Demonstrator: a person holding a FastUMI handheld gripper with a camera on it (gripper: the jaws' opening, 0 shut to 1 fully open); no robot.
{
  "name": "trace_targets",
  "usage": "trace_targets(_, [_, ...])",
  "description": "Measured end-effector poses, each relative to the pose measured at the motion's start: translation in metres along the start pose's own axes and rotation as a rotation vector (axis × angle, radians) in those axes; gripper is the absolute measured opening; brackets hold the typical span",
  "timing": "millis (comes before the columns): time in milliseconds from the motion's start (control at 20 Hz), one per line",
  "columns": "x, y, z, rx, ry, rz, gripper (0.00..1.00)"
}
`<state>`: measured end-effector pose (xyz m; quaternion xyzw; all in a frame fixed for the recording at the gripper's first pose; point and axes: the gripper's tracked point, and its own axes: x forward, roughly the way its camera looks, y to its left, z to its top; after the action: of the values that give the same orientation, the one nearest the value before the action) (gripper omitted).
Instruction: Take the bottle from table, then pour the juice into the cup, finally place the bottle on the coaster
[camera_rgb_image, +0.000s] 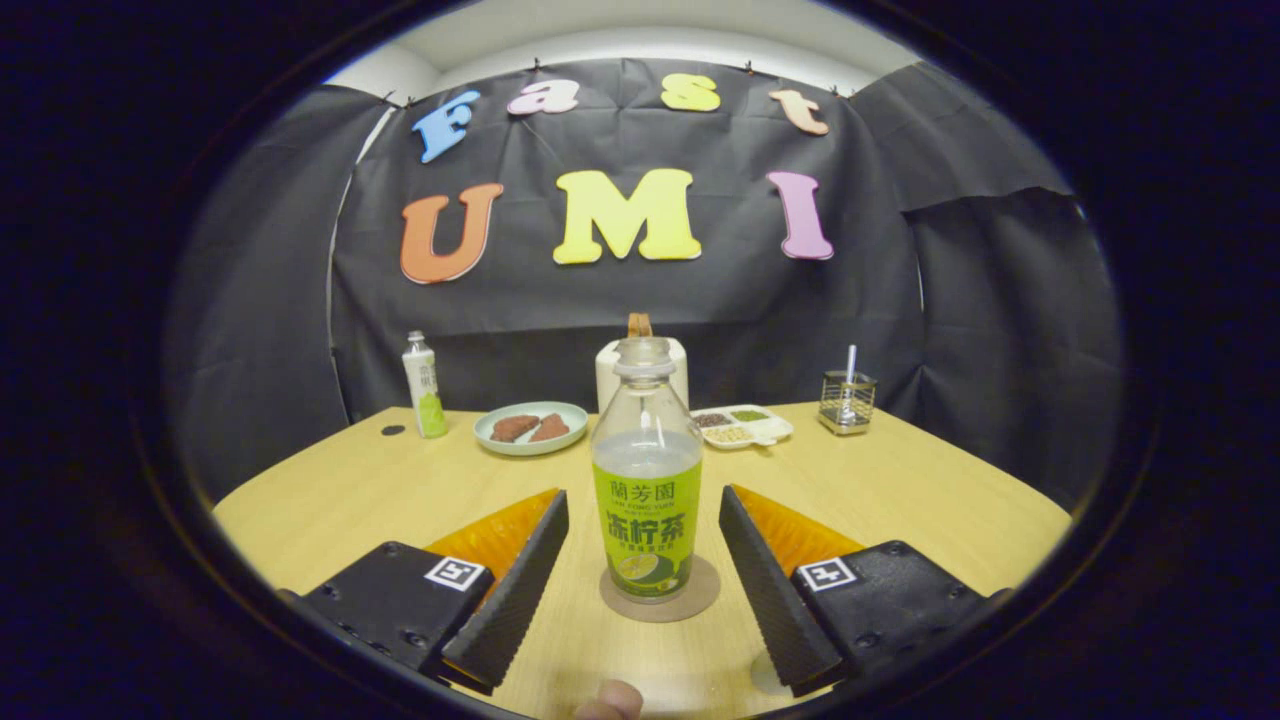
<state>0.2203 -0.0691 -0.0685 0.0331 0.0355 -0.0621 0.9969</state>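
Juice bottle (646, 480) upright on the round coaster (660, 592), between the fingers of the gripper (643, 545), jaws wide open and clear of it. Best drawn straight back, level, without brushing the bottle.

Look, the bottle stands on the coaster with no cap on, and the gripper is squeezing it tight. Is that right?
Not quite. In the gripper view the bottle does stand capless on the coaster, but the gripper is not squeezing it. Its fingers are open, one on each side of the bottle, with table showing in the gaps.
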Motion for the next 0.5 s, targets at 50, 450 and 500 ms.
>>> trace_targets(50, [-0.012, -0.001, -0.004, -0.001, -0.012, -0.003, 1.00])
trace_targets(450, [-0.125, -0.013, -0.011, -0.065, -0.061, -0.019, 1.00])
trace_targets(500, [-0.137, -0.016, -0.011, -0.071, -0.073, -0.022, 1.00])
